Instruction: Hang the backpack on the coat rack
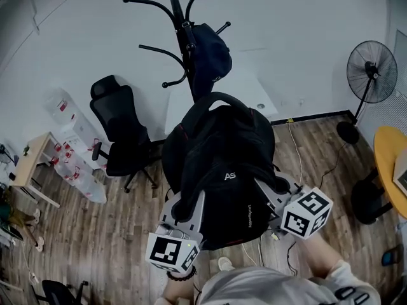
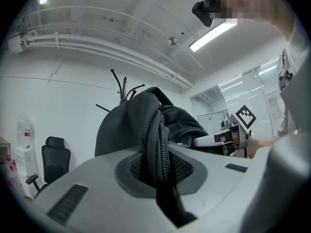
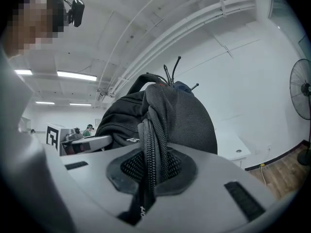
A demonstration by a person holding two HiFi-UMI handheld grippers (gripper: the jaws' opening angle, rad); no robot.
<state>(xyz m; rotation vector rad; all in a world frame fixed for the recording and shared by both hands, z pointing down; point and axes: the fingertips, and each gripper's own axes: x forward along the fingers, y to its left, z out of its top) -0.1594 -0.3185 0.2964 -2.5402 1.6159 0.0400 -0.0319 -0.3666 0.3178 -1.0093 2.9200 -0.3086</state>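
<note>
Holding the backpack (image 1: 219,164) up off the floor (image 1: 95,234), I have one claw on each side of it. The left claw (image 2: 158,171) is narrowed down on a fold of the black fabric, and a zipper (image 2: 163,144) runs straight through the gap between its jaws. The right claw (image 3: 149,168) is pinched the same way on the opposite side, with a zippered fold of mesh fabric squeezed between its pads. From the head view, the two claws sit low on the pack's left and right flanks, and their marker cubes are nearest to me. The pack hangs between them with its front panel facing up at the camera.

The arched top handle (image 1: 216,97) is at the far end of the pack, towards the coat rack (image 1: 180,18). The rack stands at the far edge of the floor, against the white wall, just beyond the pack. The handle is below the rack's curved hooks and apart from them. A dark blue bag (image 1: 210,59) hangs on the right side of the pole.

A black office chair (image 1: 117,129) stands to the left of the rack, near the wall. A standing fan (image 1: 371,72) is at the right, and the rim of a yellow tabletop (image 1: 388,164) shows at the right edge.
</note>
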